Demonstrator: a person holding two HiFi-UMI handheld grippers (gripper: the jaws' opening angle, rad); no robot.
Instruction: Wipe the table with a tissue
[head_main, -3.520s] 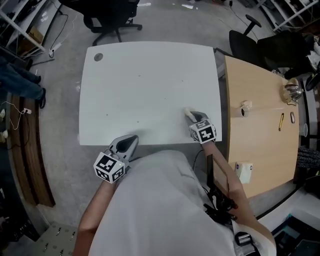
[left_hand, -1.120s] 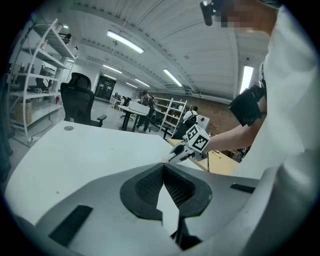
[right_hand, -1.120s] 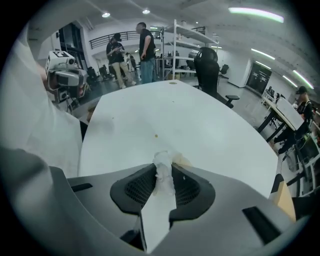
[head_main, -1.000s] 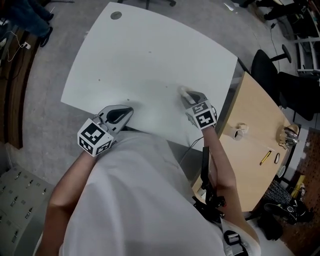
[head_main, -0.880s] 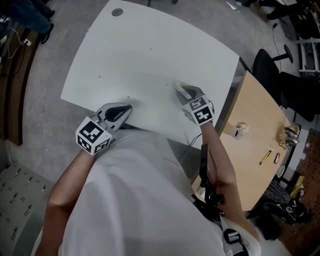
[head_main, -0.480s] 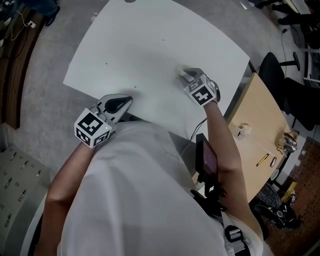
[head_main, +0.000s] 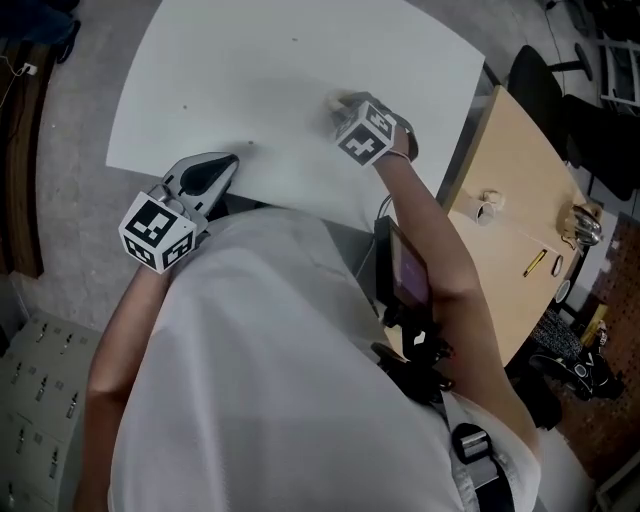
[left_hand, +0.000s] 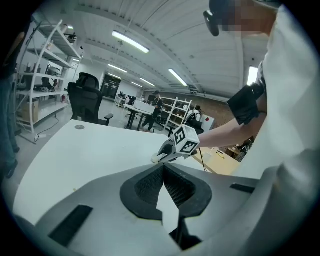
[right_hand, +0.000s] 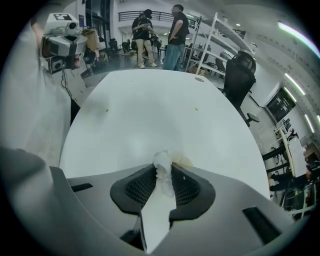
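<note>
Since one second ago the right gripper (head_main: 337, 104) has slid with the crumpled white tissue (head_main: 340, 99) a little toward the middle of the white rectangular table (head_main: 280, 60), and its wrist has rolled, so the marker cube shows another face. The left gripper (head_main: 232, 160) has shifted only a little along the near edge.

At the left, the left gripper lies at the near edge of the table, low and only slightly tilted down, with its tips pointing over the surface. The bare left forearm comes up to it from below beside the white shirt. In the left gripper view its jaws (left_hand: 162, 167) are pressed together at the tips and nothing is between them.

Further right, the right arm is stretched forward over the table, and the right gripper points steeply down. In the right gripper view its jaws (right_hand: 162, 174) are closed on the tissue (right_hand: 162, 167), which sticks out past the tips and touches the table (right_hand: 150, 105).

At the far right a light wooden desk (head_main: 500, 170) stands just beside the white table, with some small things on it, too small to identify.
</note>
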